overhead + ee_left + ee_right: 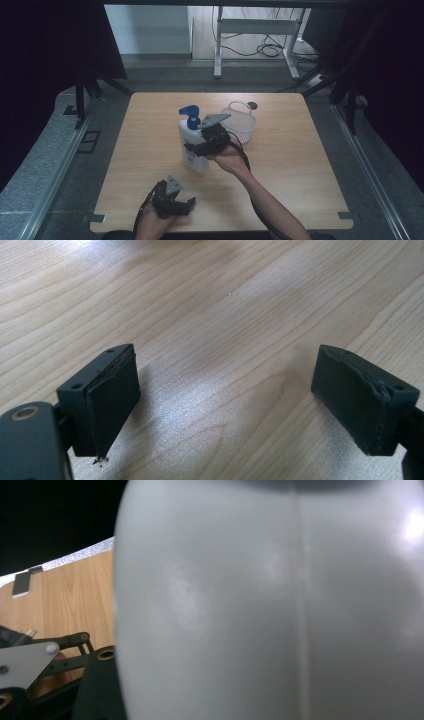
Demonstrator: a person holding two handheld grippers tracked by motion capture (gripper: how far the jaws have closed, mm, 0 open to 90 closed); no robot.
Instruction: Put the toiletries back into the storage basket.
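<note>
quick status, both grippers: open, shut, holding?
Left gripper: open, nothing between its jaws, over bare table.
Right gripper: at the white pump bottle; grip cannot be told.

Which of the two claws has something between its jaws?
The right claw: it is at the white pump bottle with the blue pump, mid-table. The left claw, near the table's front edge, is open over bare wood.

White bottle (270, 605) blurred in right gripper view, cut off at 12, 3 and 6 o'clock, hiding right gripper's jaws. Bottle label (191, 159) unreadable from above. Left hand (150, 225) cut off at 6 o'clock.
</note>
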